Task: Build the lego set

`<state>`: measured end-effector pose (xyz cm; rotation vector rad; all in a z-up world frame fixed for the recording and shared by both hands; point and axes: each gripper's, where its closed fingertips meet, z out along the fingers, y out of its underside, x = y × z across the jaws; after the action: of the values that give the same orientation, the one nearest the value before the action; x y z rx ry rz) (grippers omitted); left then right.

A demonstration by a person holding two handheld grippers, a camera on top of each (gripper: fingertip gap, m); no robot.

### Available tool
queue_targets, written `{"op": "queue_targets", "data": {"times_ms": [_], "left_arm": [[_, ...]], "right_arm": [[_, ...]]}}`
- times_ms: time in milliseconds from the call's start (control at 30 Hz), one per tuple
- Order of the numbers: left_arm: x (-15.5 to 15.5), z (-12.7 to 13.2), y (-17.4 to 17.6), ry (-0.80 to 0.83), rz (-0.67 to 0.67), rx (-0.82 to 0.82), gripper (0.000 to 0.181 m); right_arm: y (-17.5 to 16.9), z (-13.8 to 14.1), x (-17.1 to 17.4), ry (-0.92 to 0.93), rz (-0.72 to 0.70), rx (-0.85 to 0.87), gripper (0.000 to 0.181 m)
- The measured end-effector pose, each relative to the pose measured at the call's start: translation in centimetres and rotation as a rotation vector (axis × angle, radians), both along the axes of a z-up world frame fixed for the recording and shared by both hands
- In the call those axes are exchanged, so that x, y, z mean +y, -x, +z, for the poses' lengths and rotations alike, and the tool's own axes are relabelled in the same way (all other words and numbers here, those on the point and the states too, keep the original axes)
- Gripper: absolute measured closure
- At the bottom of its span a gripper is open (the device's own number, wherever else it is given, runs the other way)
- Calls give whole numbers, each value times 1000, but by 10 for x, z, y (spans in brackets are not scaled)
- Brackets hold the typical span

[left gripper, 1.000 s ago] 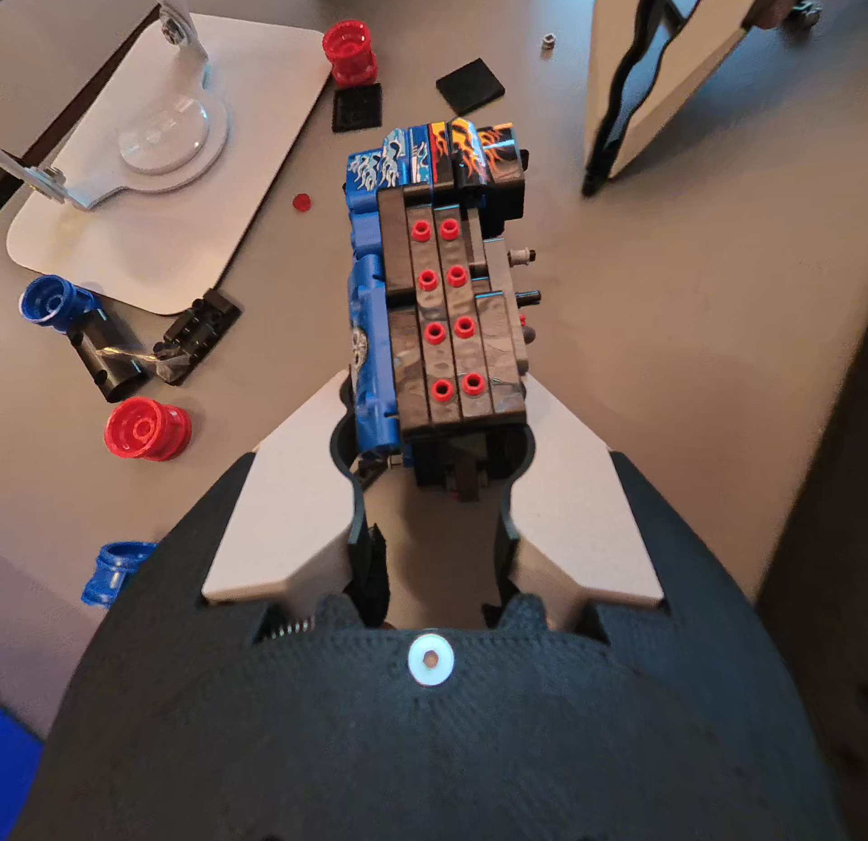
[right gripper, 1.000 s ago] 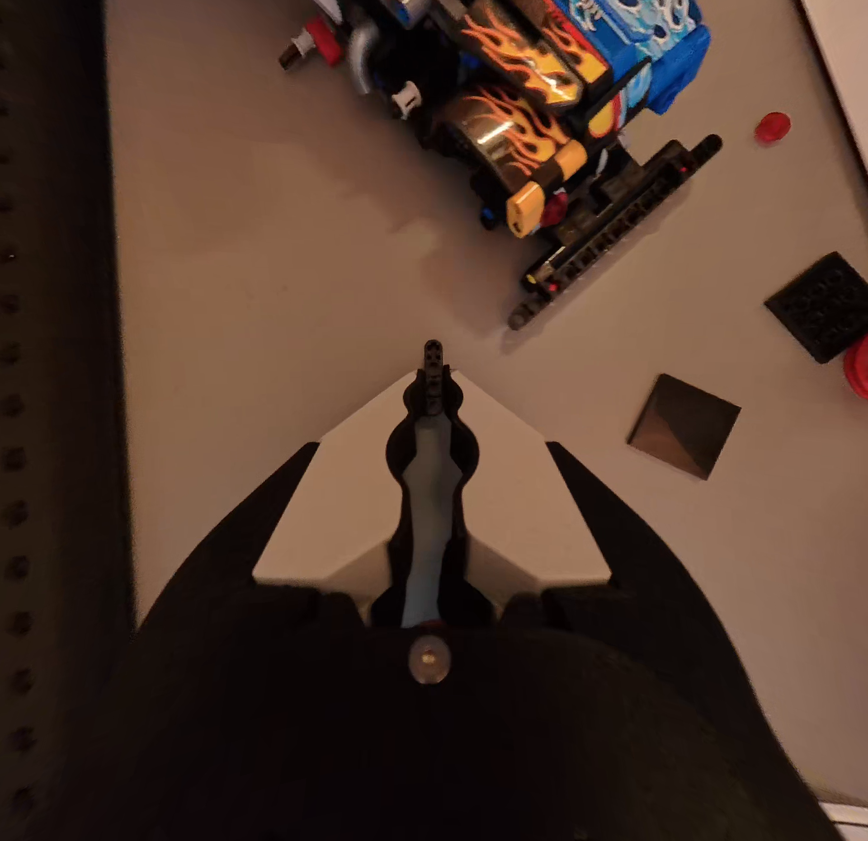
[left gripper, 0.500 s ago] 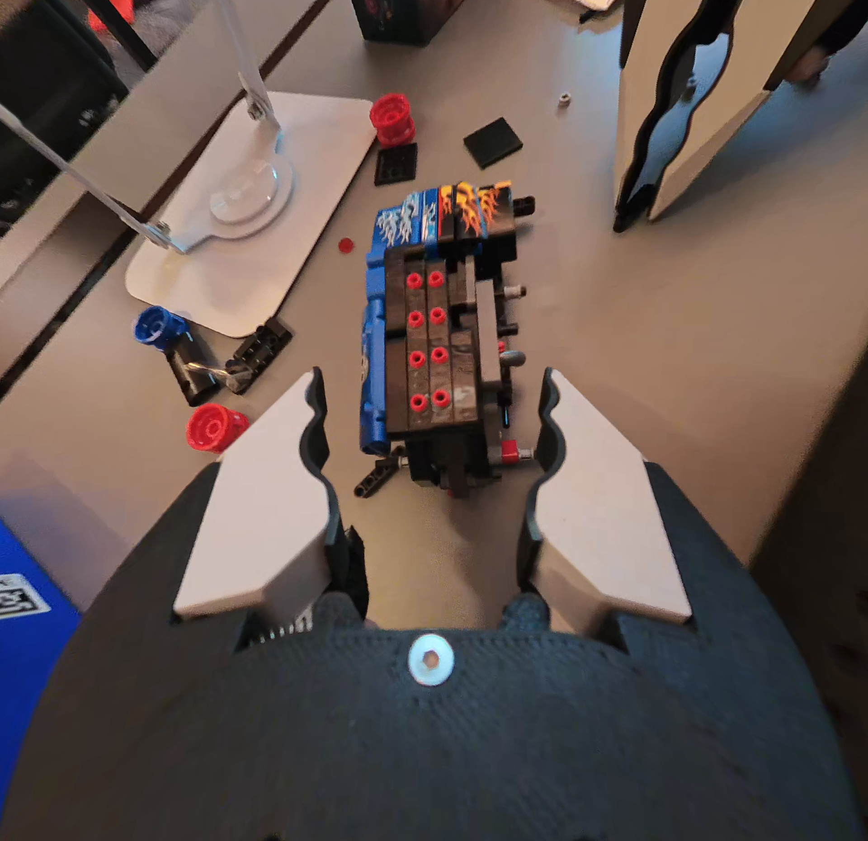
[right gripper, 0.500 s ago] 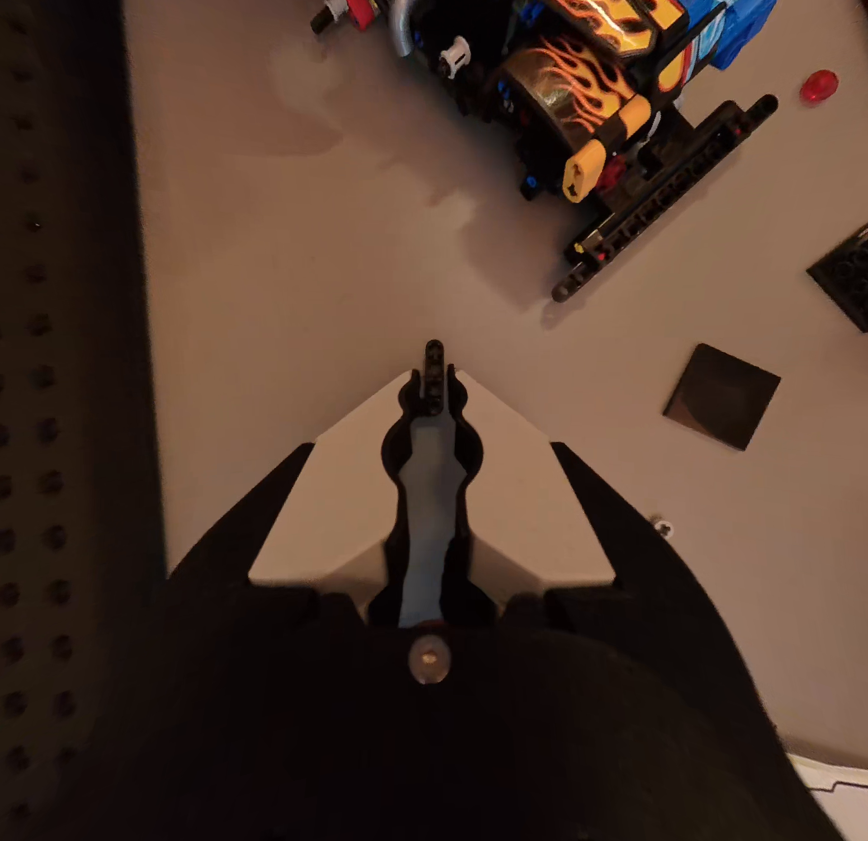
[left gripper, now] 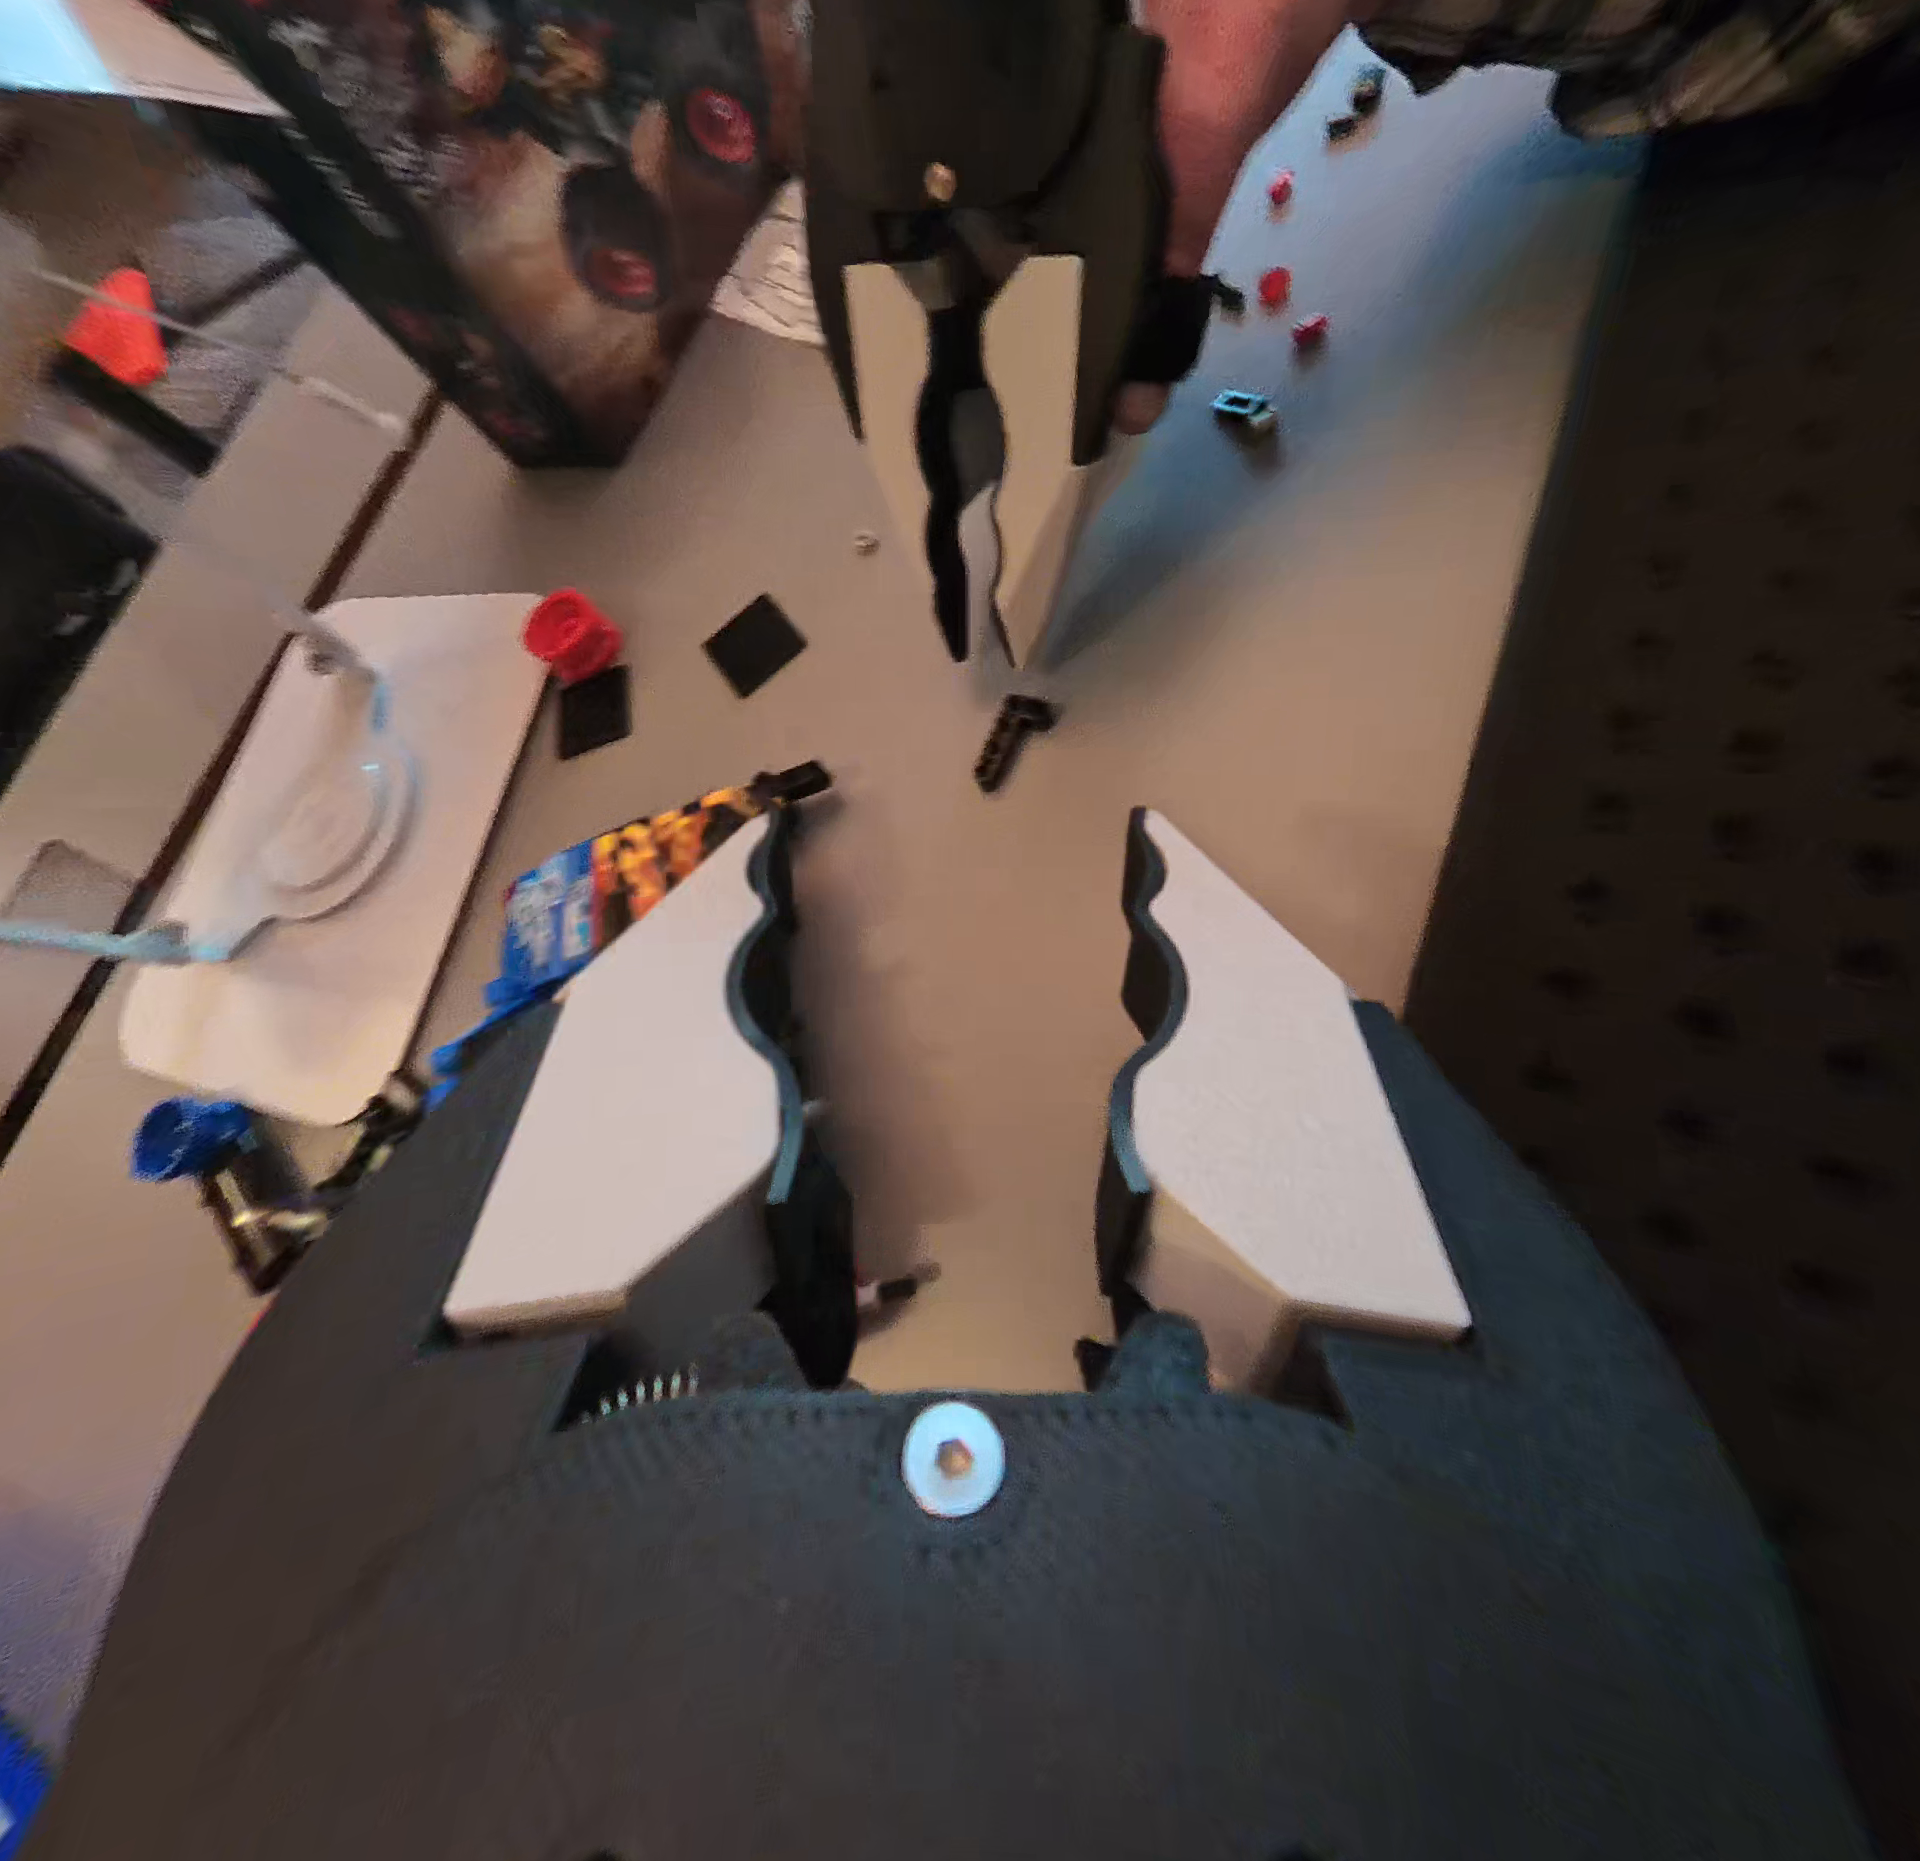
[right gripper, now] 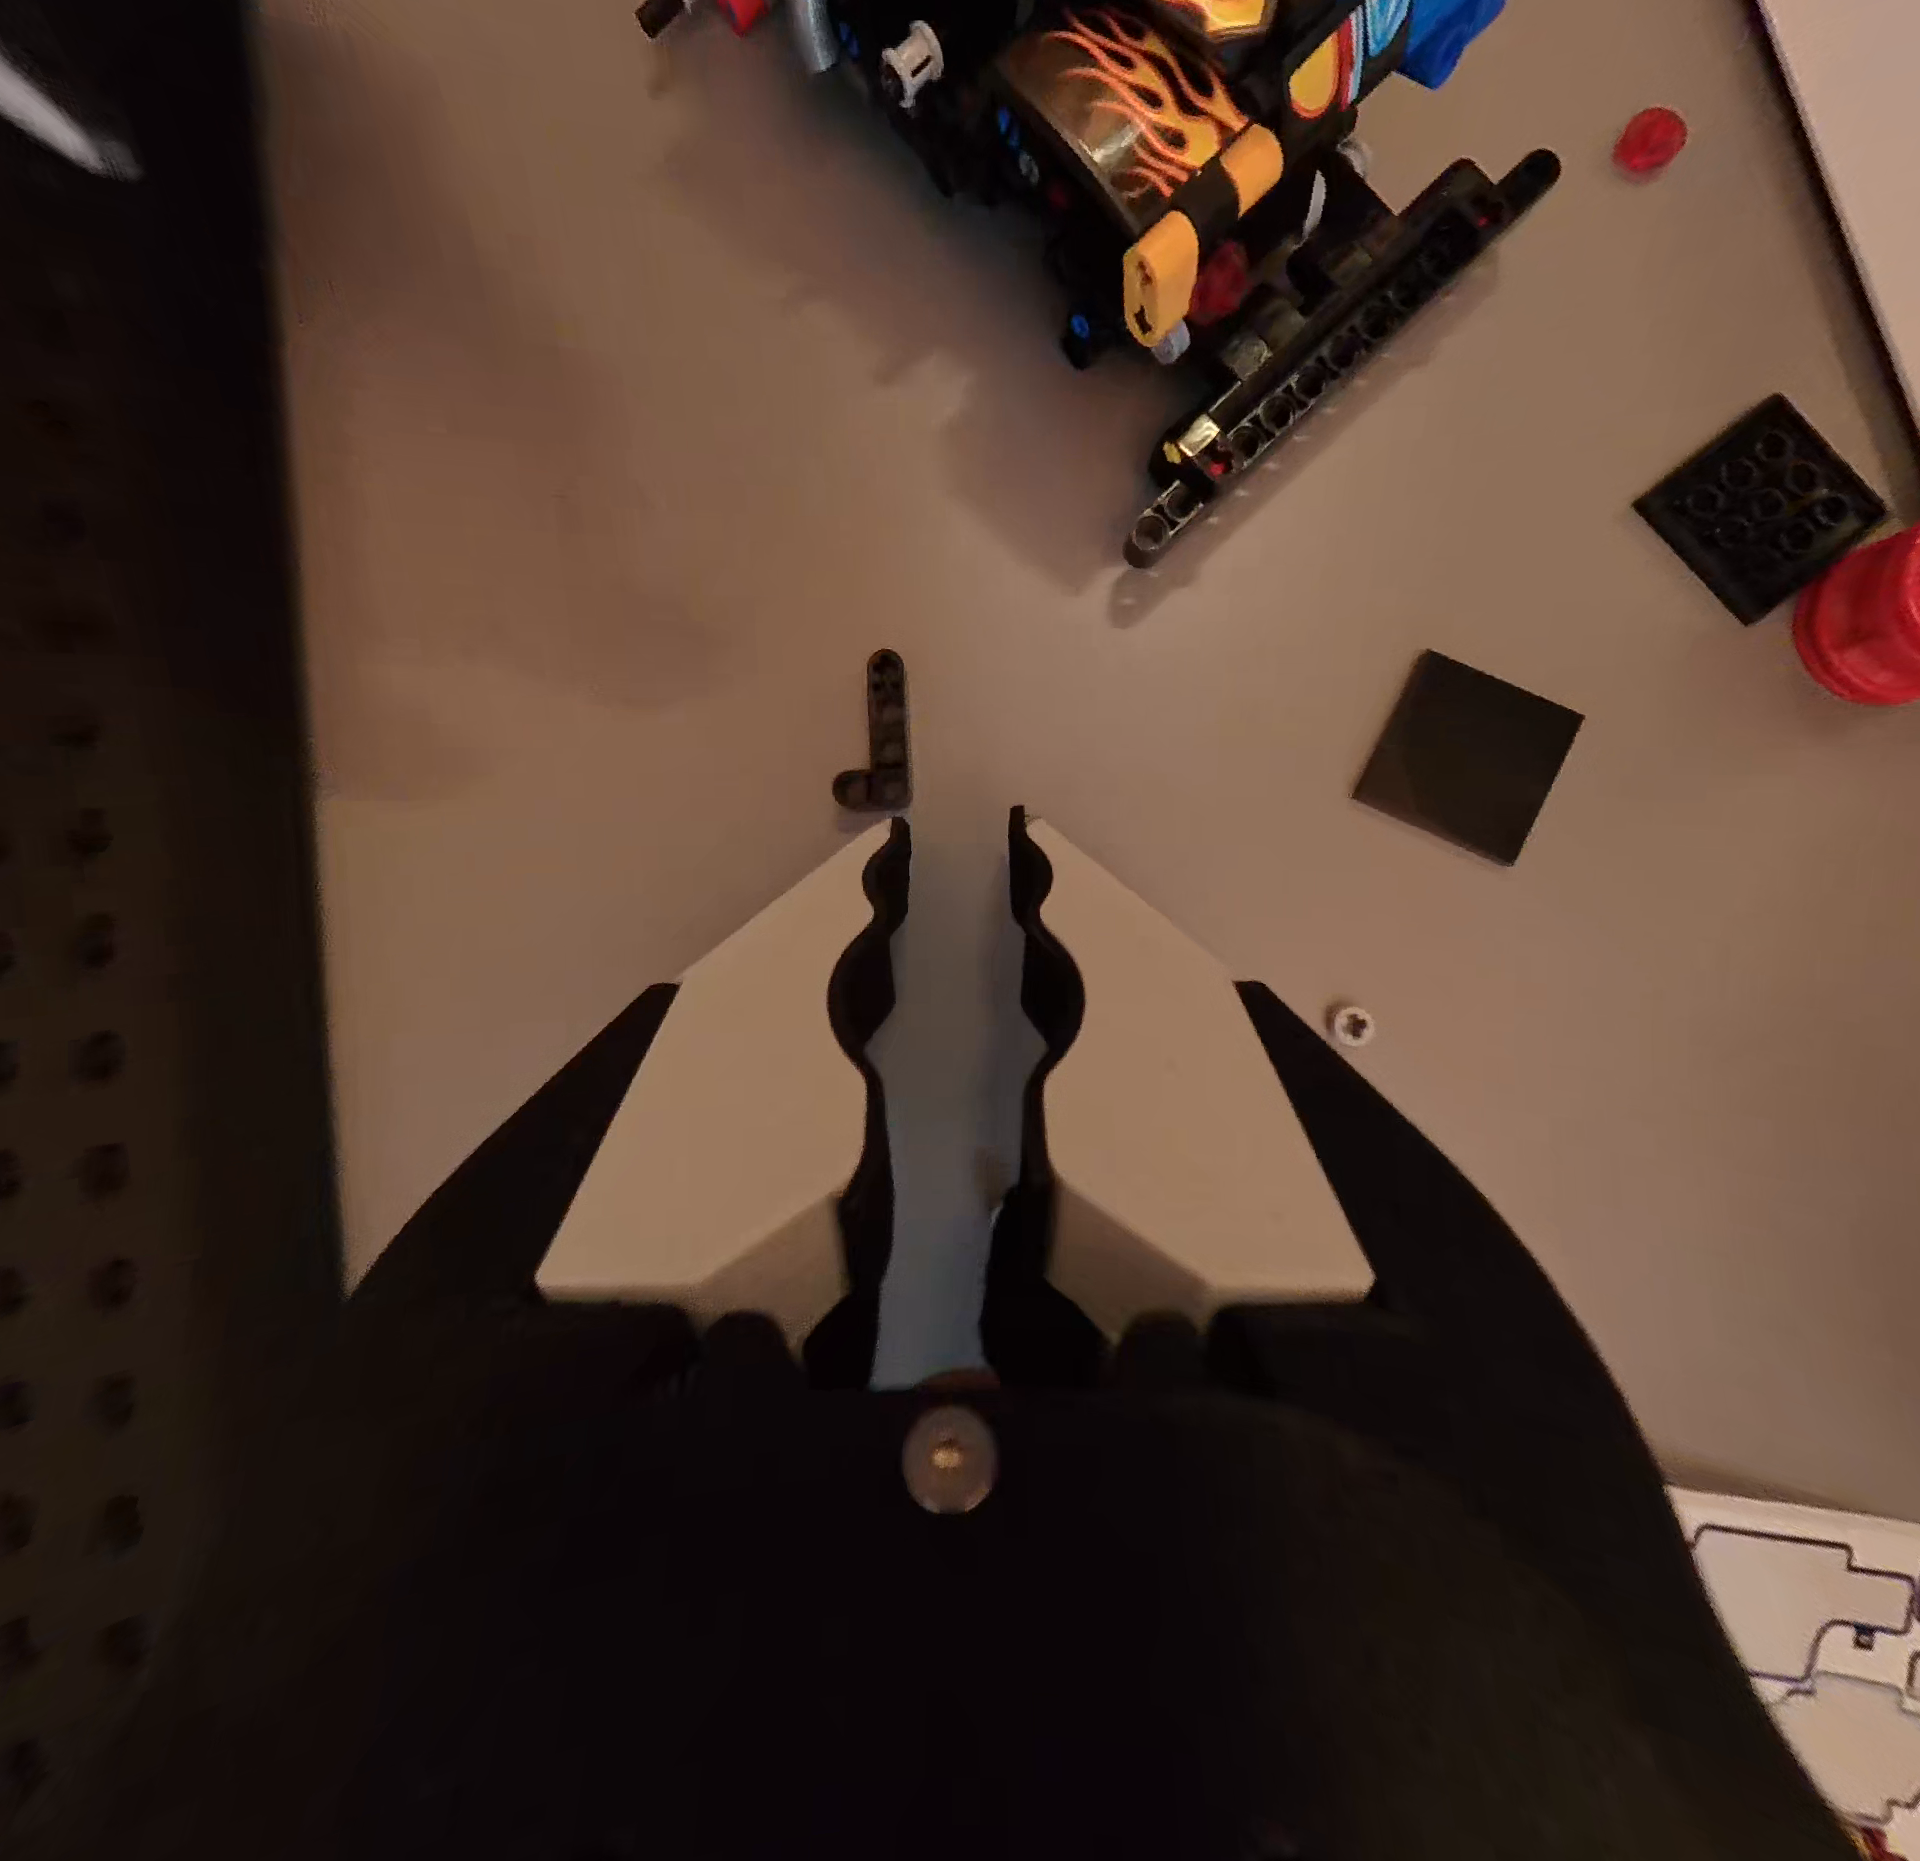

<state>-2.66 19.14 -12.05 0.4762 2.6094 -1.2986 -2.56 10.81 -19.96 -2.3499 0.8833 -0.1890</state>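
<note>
The blue, black and flame-patterned lego car point(right gripper: 1174, 128) lies on the grey table point(right gripper: 623, 461). In the left wrist view only its roof point(left gripper: 644, 866) shows past my left finger. My left gripper point(left gripper: 956, 824) is open and empty, to the right of the car. A small black L-shaped piece point(right gripper: 883, 731) lies on the table just beyond my right gripper point(right gripper: 958, 822), whose jaws stand slightly apart and hold nothing. The piece point(left gripper: 1010, 736) and the right gripper point(left gripper: 977, 648) also show in the left wrist view, ahead of my left gripper.
A black tile point(right gripper: 1467, 757), a studded black plate point(right gripper: 1761, 507), a red wheel point(right gripper: 1865, 627) and a red stud point(right gripper: 1649, 138) lie right of the car. The set's box point(left gripper: 499, 201) and a white stand base point(left gripper: 322, 845) are at the left. The table edge and dark carpet point(left gripper: 1714, 876) run along the right. Some 12 cm of space lies between my two pairs of fingers.
My left gripper opened off the car, drew back and swung right. My right gripper opened and the black L-shaped piece now lies on the table.
</note>
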Motion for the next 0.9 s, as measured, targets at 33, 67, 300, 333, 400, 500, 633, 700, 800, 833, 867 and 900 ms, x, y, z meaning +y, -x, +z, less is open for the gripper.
{"op": "queue_targets", "data": {"times_ms": [33, 67, 300, 333, 400, 500, 633, 700, 800, 833, 867, 900], "left_arm": [[-4, -9, 5, -28, -12, 4, 120], [-7, -18, 9, -63, -25, 5, 121], [-26, -67, 17, -251, -7, 73, 132], [-26, -73, 18, -278, -6, 83, 132], [-28, -83, 21, -314, -8, 104, 132], [-35, -88, 28, -309, -21, 159, 132], [-41, -90, 31, -301, -33, 197, 129], [-43, -90, 33, -299, -41, 209, 129], [-47, -90, 35, -286, -65, 217, 129], [-48, -90, 36, -281, -69, 218, 129], [-49, -90, 37, -275, -75, 218, 129], [-50, -90, 38, -270, -81, 220, 130]], "right_arm": [[1, 0, 2, -10, 8, 4, 164], [3, 0, 4, -13, 18, 9, 164], [11, -8, 18, 19, 78, 22, 166], [13, -9, 19, 24, 88, 25, 167], [16, -10, 24, 19, 105, 30, 168], [19, -10, 31, 13, 121, 37, 169], [22, -10, 33, 16, 129, 44, 168], [26, -9, 34, 7, 142, 55, 169], [30, -9, 35, 8, 153, 72, 169], [31, -10, 34, 12, 156, 74, 169], [33, -9, 34, 12, 158, 78, 169], [34, -9, 34, 9, 162, 82, 169]]}}
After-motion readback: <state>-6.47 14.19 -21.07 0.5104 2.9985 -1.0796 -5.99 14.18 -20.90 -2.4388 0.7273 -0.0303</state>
